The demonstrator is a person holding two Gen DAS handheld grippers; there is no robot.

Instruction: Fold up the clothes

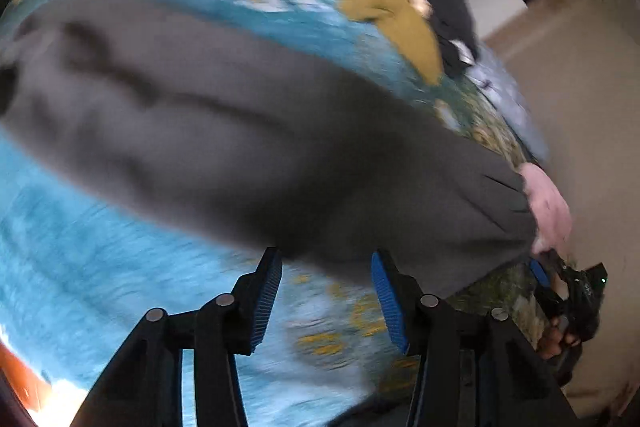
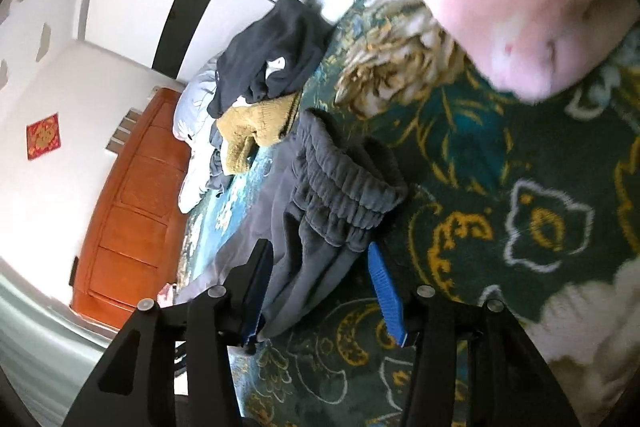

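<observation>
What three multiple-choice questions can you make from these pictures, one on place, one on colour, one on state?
1. Where do the grey trousers lie?
A. on the patterned blanket
B. on the wooden door
C. on the floor

2. What colour is the knitted sweater in the clothes pile?
A. red
B. mustard yellow
C. white

3. How does the right tool stand?
A. shut on the sweater
B. shut on nothing
C. open

Answers: 1 A, the trousers are spread over the blanket; 2 B, its knit is mustard yellow; 3 C, its blue pads stand apart around the trouser fabric.
</observation>
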